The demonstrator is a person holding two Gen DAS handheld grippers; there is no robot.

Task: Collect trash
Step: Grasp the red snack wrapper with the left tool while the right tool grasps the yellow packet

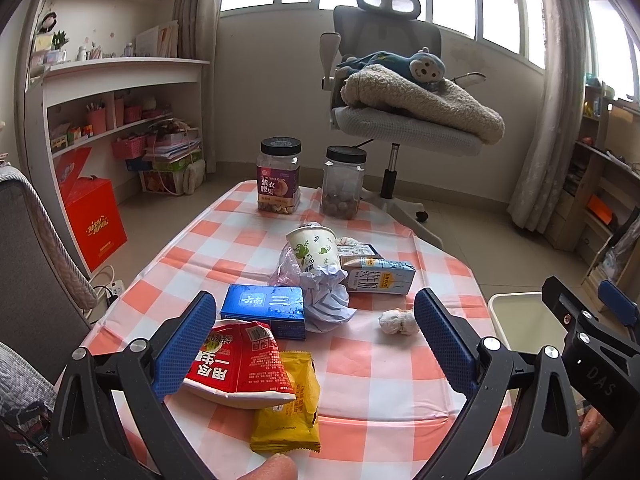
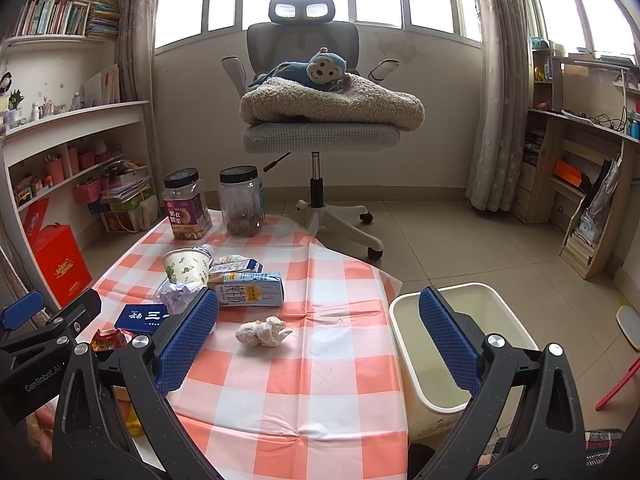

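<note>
Trash lies on the checked tablecloth (image 1: pixel 384 364): a red snack bag (image 1: pixel 240 360), a yellow wrapper (image 1: pixel 288 404), a blue box (image 1: pixel 264 310), crumpled paper (image 1: pixel 326 294), a paper cup (image 1: pixel 316 248), a milk carton (image 1: pixel 380 276) and a tissue wad (image 1: pixel 398 322). My left gripper (image 1: pixel 316 344) is open above the near table end, its left pad beside the red bag. My right gripper (image 2: pixel 320 344) is open and empty over the table's right edge, the tissue wad (image 2: pixel 262 332) between its fingers' line. A cream bin (image 2: pixel 460 344) stands on the floor right of the table.
Two black-lidded jars (image 1: pixel 280 176) (image 1: pixel 344 182) stand at the table's far end. An office chair (image 2: pixel 320 120) with a blanket and plush monkey is beyond. Shelves line the left wall, a red box (image 1: pixel 94 220) on the floor beside them.
</note>
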